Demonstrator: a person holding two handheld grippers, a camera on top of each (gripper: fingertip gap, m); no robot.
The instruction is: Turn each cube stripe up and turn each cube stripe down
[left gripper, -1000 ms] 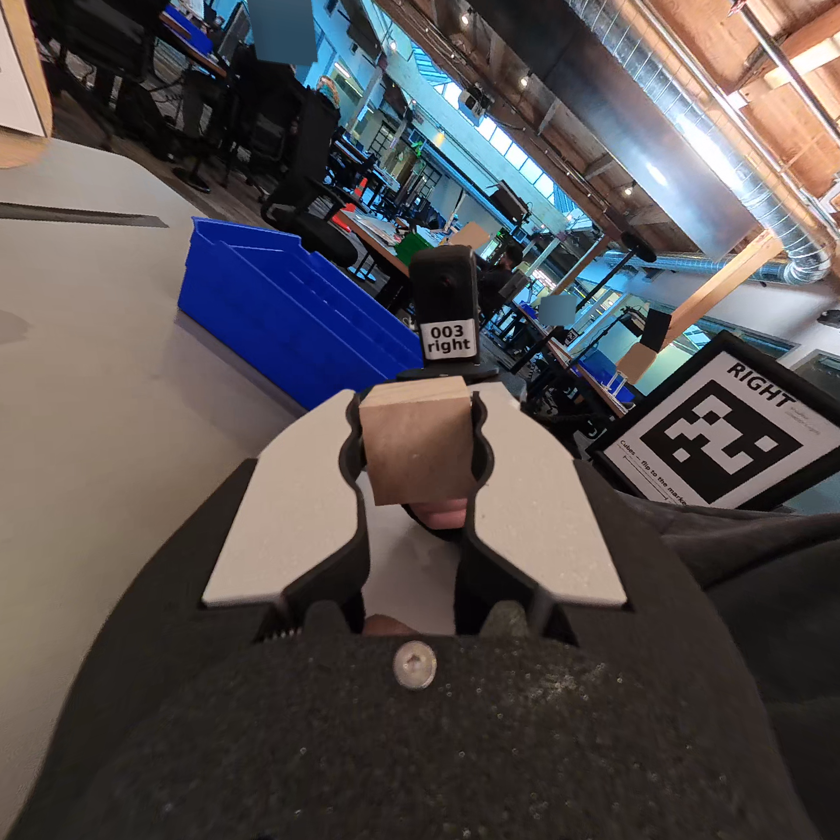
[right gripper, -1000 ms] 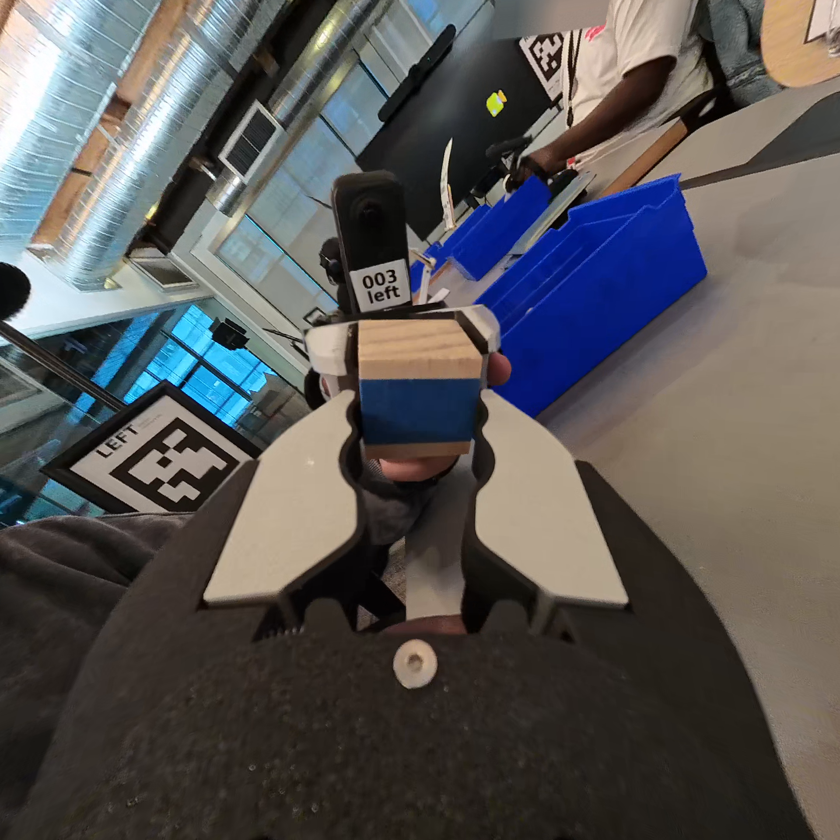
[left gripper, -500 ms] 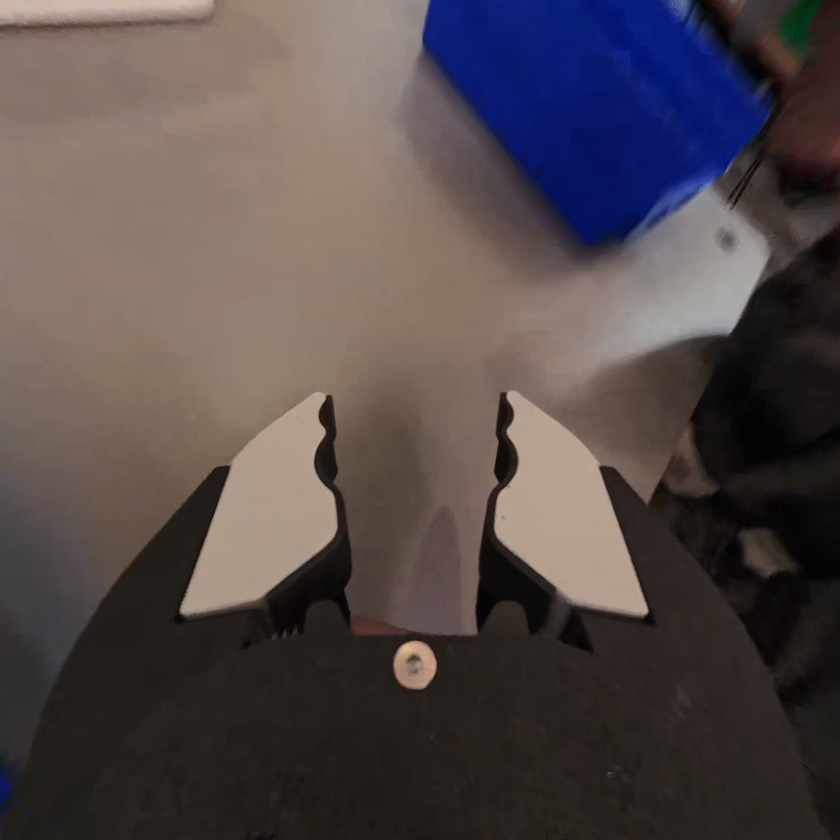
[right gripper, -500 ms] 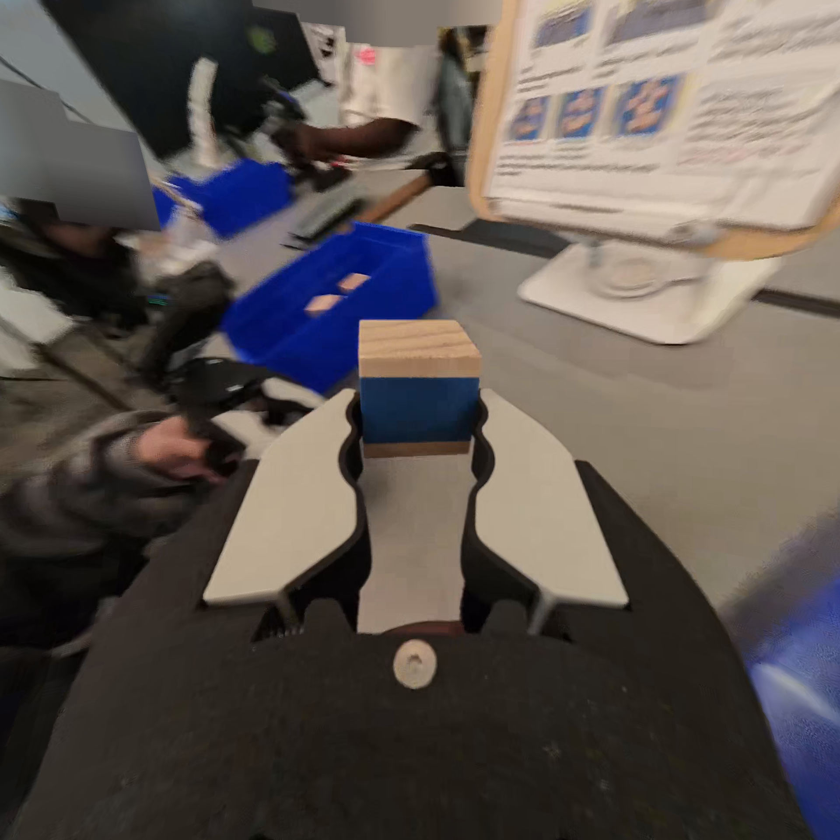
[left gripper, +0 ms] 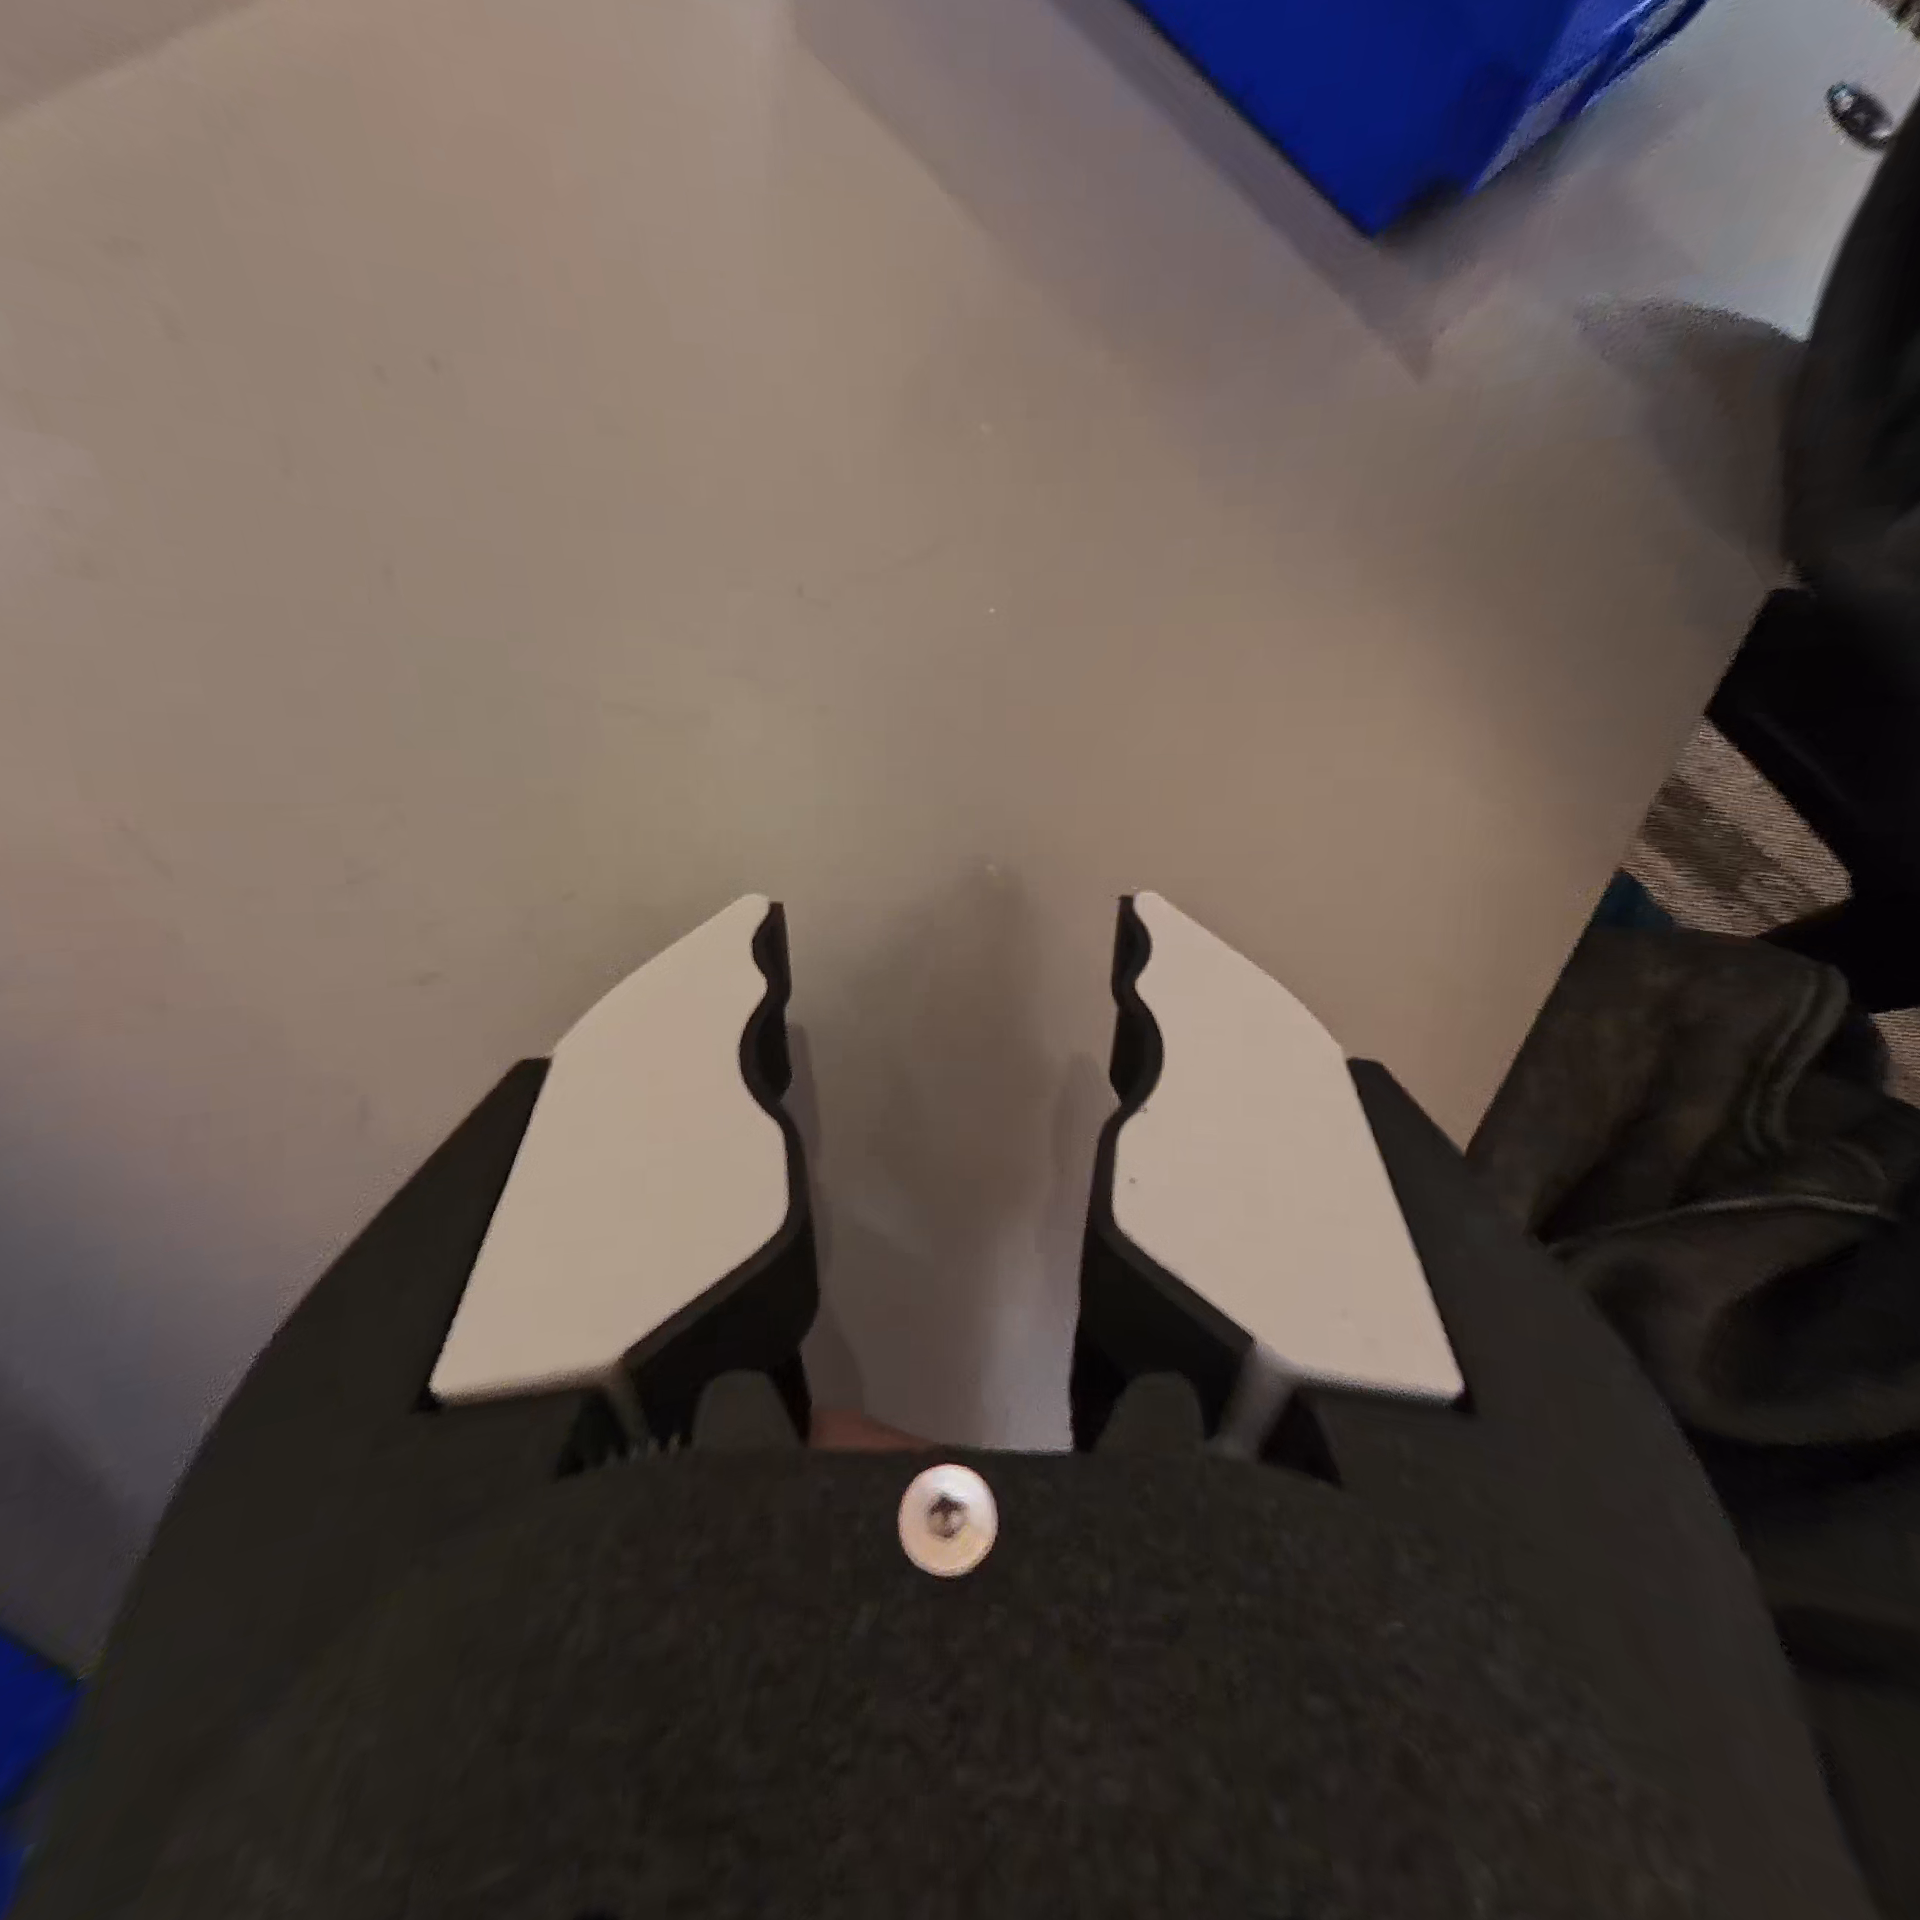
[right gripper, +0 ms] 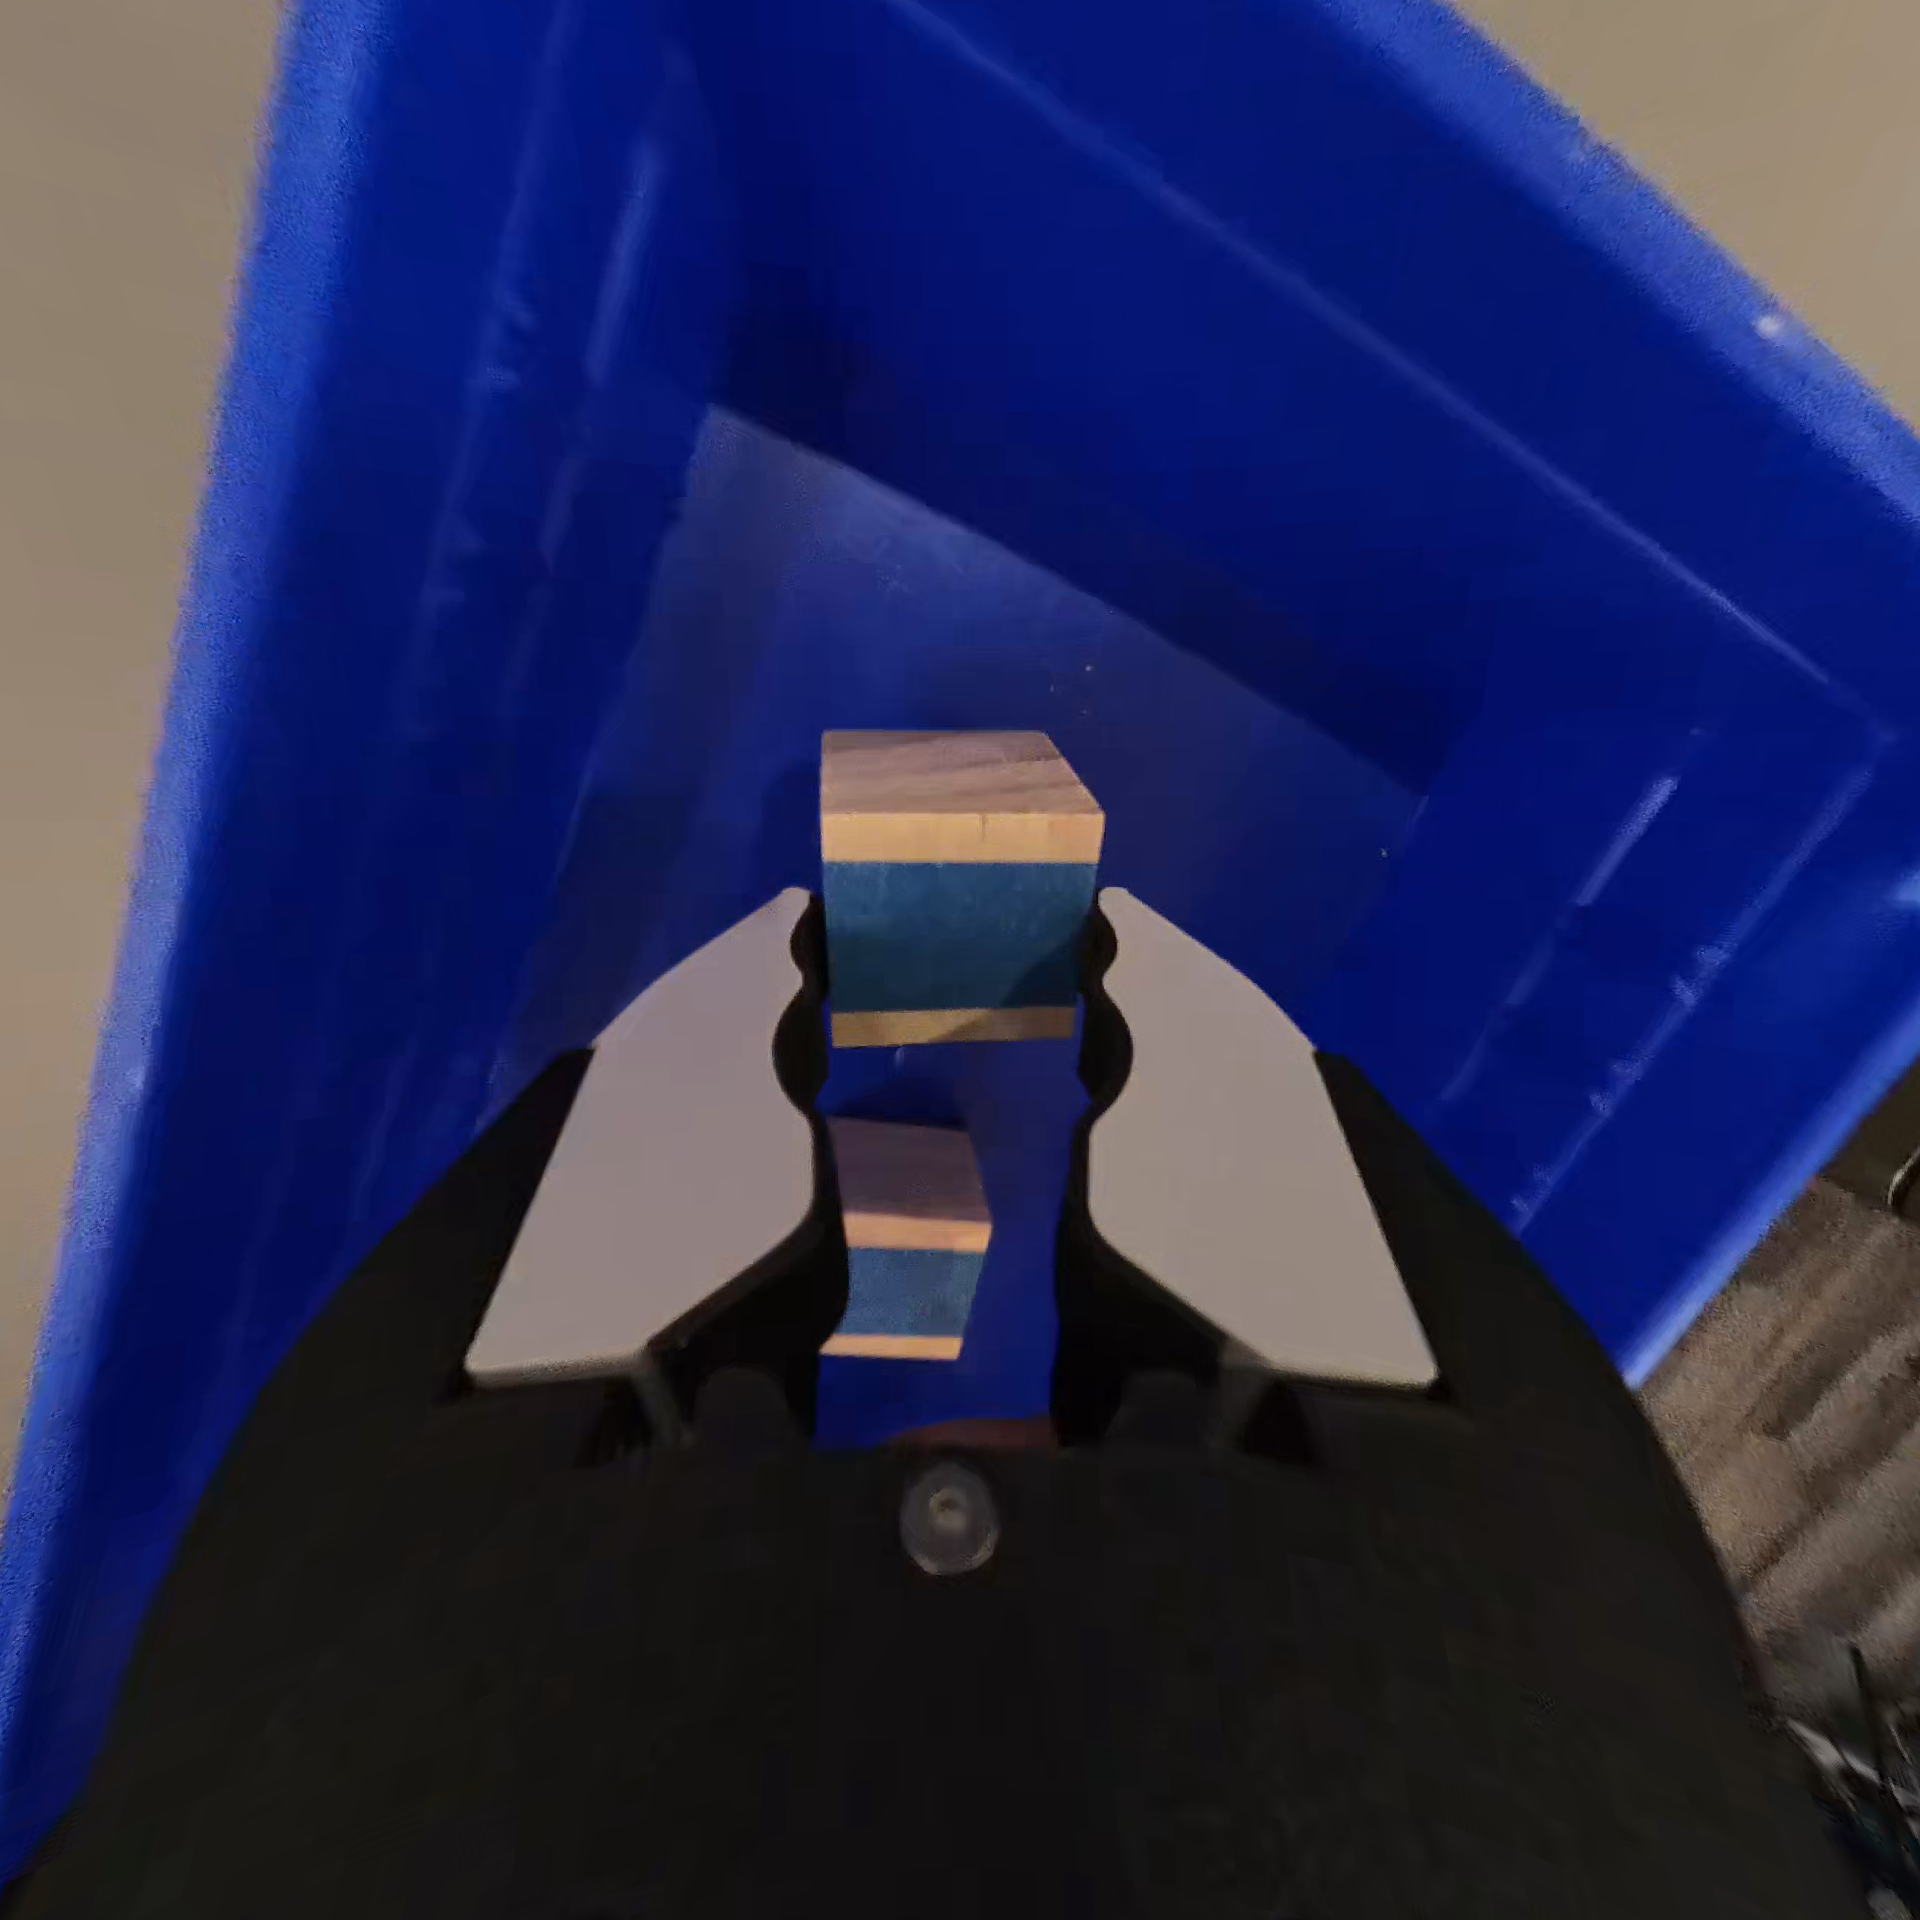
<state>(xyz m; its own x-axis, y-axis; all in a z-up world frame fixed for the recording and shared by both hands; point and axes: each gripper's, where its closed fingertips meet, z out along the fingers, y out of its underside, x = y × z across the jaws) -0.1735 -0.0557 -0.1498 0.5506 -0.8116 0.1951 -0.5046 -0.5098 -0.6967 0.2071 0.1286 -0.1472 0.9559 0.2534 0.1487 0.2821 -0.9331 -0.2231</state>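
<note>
In the right wrist view my right gripper (right gripper: 951, 914) is shut on a wooden cube with a blue stripe (right gripper: 961, 888). It holds the cube over the inside of a blue bin (right gripper: 1143, 343), with the stripe facing the camera. A second striped wooden cube (right gripper: 912, 1236) lies on the bin floor below, seen between the fingers. In the left wrist view my left gripper (left gripper: 951, 914) is open and empty, pointing down at the bare grey table (left gripper: 623, 520).
In the left wrist view another blue bin (left gripper: 1392, 94) sits at the top right by the table's right edge. Dark fabric (left gripper: 1714, 1174) lies beyond that edge. In the right wrist view, carpet floor (right gripper: 1787, 1382) shows at the lower right past the bin.
Both grippers held one cube between them a second ago. The left let go and swung down over the table. The right carried the cube over and into the blue bin.
</note>
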